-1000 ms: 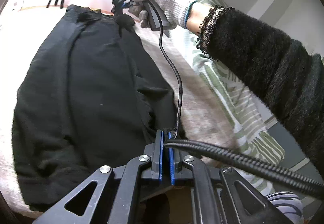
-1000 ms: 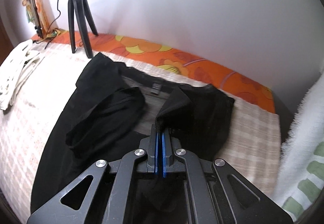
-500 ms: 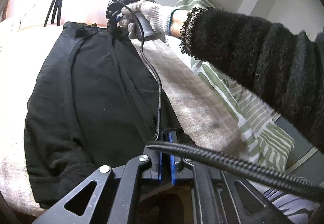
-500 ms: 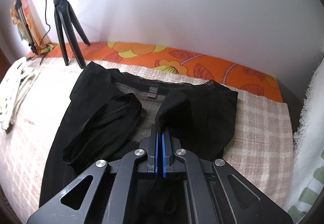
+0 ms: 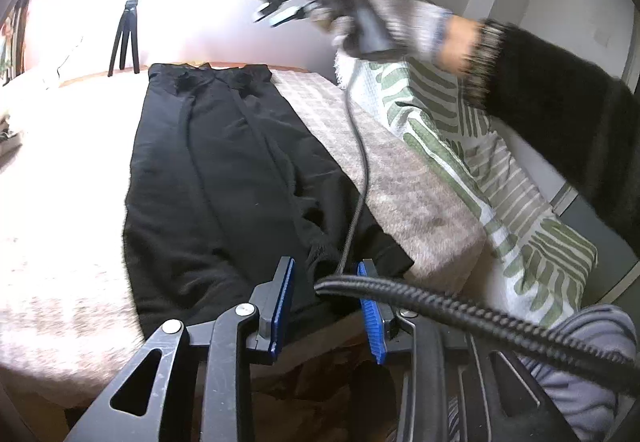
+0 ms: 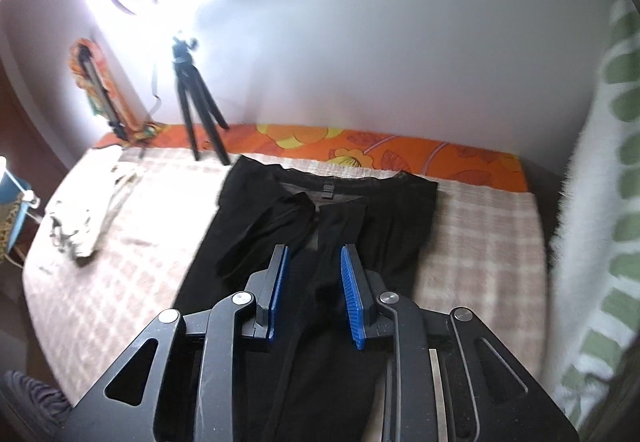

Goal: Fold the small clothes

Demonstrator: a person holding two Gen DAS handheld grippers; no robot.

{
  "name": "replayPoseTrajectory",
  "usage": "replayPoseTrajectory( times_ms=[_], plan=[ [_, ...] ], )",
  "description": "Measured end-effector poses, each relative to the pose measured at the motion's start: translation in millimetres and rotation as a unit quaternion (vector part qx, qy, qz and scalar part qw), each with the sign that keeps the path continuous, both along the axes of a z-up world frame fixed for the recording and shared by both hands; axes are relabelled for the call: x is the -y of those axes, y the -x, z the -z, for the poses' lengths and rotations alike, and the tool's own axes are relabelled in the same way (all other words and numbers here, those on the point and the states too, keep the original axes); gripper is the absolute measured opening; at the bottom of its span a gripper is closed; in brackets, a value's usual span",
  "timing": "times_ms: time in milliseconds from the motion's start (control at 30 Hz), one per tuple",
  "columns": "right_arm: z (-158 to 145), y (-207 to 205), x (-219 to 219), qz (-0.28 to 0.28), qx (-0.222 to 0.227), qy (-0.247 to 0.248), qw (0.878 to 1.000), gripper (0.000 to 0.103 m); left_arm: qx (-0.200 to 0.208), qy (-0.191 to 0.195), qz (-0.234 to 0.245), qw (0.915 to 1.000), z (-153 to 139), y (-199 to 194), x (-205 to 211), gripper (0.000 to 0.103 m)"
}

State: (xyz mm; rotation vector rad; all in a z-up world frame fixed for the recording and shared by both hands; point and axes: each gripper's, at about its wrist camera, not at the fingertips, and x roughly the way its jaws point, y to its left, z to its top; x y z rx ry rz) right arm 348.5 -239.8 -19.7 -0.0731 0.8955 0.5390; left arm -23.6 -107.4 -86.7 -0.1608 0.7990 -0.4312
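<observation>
A black shirt [image 5: 224, 178] lies flat on the checked cloth, both sides folded inward into a long narrow strip. It also shows in the right wrist view [image 6: 352, 226], collar and label at the far end. My left gripper [image 5: 326, 306] is open at the shirt's near hem, empty. My right gripper [image 6: 312, 274] is open and empty above the shirt's middle. In the left wrist view the right gripper [image 5: 284, 8] is lifted high over the far end, held in a gloved hand, blurred.
A black tripod [image 6: 196, 102] stands at the far edge on the orange flowered sheet [image 6: 400, 154]. A pile of white cloth [image 6: 88, 218] lies at the left. A green-striped white towel [image 5: 460, 146] lies along the right. A cable [image 5: 440, 310] crosses my left gripper.
Both grippers opened and let go of the shirt. The right sleeve now lies folded flat on the shirt. The right gripper rose up and back; the left pulled back slightly.
</observation>
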Motion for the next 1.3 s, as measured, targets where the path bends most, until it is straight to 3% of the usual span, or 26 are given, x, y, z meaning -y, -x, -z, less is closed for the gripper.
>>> replayPoseTrajectory(
  times_ms=[233,400,600,700,833,967,1100,1233,1267,1300],
  plan=[
    [-17,104,46,-0.006,0.008,-0.012,1.000,0.025,0.013,-0.032,0.003,0.9994,-9,12,-29,0.035],
    [21,187,80,0.012,-0.036,-0.003,0.999,0.025,0.006,-0.051,0.004,0.9986,-10,11,-53,0.039],
    [69,241,102,0.031,-0.110,-0.006,0.993,0.025,-0.008,-0.061,-0.013,0.9980,-7,9,-87,0.044],
    [86,252,109,0.033,-0.138,-0.015,0.990,0.032,-0.047,-0.032,-0.030,0.9979,1,1,-106,0.045],
    [98,254,118,0.033,-0.165,-0.047,0.985,0.032,-0.103,0.034,-0.051,0.9928,14,-13,-123,0.045],
    [116,254,124,0.028,-0.203,-0.088,0.975,0.032,-0.156,0.090,-0.056,0.9820,30,-24,-128,0.043],
    [126,257,117,0.007,-0.215,-0.078,0.973,0.032,-0.195,0.122,-0.053,0.9717,46,-29,-124,0.038],
    [131,256,114,-0.005,-0.214,-0.079,0.974,0.032,-0.203,0.133,-0.049,0.9688,49,-34,-122,0.020],
    [132,255,116,-0.004,-0.216,-0.083,0.973,0.028,-0.209,0.136,-0.045,0.9673,51,-36,-121,0.012],
    [134,253,117,-0.003,-0.220,-0.089,0.971,0.016,-0.210,0.134,-0.042,0.9676,51,-36,-119,0.009]
  ],
)
